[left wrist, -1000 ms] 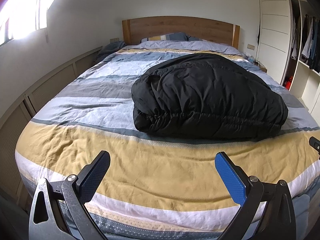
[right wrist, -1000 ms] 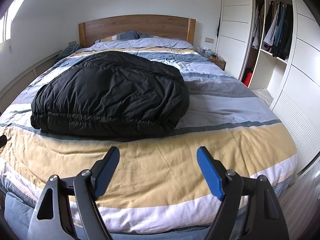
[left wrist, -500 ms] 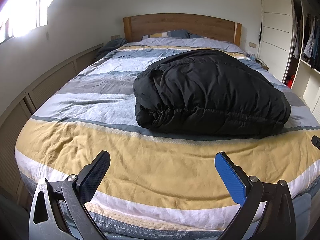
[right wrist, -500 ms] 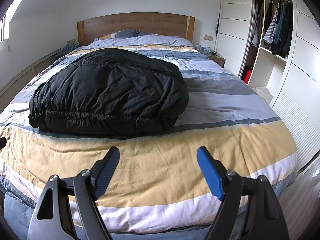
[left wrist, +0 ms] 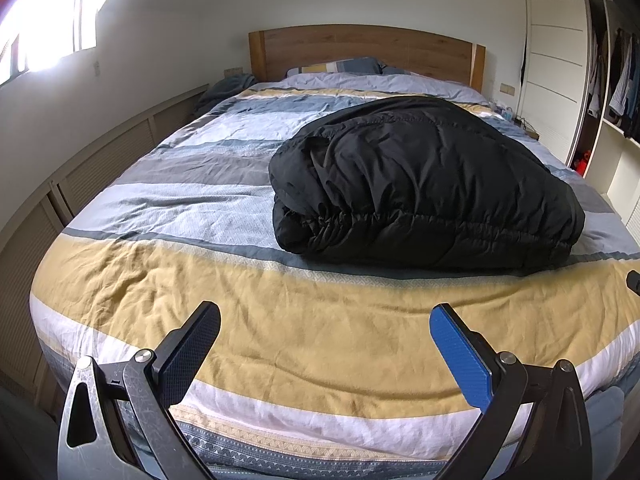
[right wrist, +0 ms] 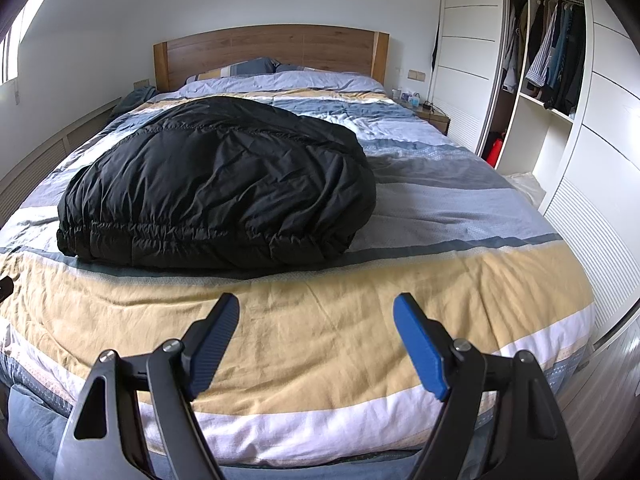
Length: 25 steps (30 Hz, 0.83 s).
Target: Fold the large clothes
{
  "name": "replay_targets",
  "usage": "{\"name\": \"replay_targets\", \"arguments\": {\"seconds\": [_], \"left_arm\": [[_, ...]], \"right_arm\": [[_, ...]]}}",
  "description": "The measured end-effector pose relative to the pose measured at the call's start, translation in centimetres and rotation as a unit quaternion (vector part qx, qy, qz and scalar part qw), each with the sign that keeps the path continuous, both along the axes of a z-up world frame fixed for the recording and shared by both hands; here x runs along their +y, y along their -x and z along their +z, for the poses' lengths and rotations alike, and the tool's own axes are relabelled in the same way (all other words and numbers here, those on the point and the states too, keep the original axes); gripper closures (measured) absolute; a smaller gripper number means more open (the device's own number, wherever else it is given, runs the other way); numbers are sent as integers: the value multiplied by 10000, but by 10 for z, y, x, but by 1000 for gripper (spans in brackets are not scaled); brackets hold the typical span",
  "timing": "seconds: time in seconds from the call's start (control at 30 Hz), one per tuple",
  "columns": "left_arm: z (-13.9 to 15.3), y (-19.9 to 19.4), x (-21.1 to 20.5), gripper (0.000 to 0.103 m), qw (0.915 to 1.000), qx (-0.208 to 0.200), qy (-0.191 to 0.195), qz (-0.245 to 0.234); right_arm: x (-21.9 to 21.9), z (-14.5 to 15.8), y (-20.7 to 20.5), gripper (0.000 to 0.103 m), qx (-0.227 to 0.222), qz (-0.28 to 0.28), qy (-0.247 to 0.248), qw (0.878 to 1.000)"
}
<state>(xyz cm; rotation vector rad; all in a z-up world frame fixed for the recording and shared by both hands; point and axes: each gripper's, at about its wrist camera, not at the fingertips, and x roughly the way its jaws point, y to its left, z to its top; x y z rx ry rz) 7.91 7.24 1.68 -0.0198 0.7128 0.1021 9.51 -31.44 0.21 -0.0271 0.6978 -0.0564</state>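
Observation:
A black puffy jacket lies folded in a thick bundle on the striped bed cover, its elastic hem facing me. It also shows in the right wrist view. My left gripper is open and empty, held over the yellow stripe near the bed's foot, short of the jacket. My right gripper is open and empty too, over the same stripe, to the right of the jacket's near edge.
A wooden headboard and pillows stand at the far end. A low panelled wall unit runs along the left. An open wardrobe with hanging clothes and a bedside table stand at the right.
Both grippers have tilted down slightly and eased back, so the bed and jacket sit lower in view. The jacket has not moved. Both grippers stay open.

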Motion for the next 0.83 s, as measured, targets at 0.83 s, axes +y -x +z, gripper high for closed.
{"name": "replay_targets", "arguments": {"seconds": [0.83], "left_arm": [[-1, -1, 2, 1, 10000, 26, 18, 32]], "right_arm": [[0, -2, 1, 24, 10, 6, 6, 10000]]}}
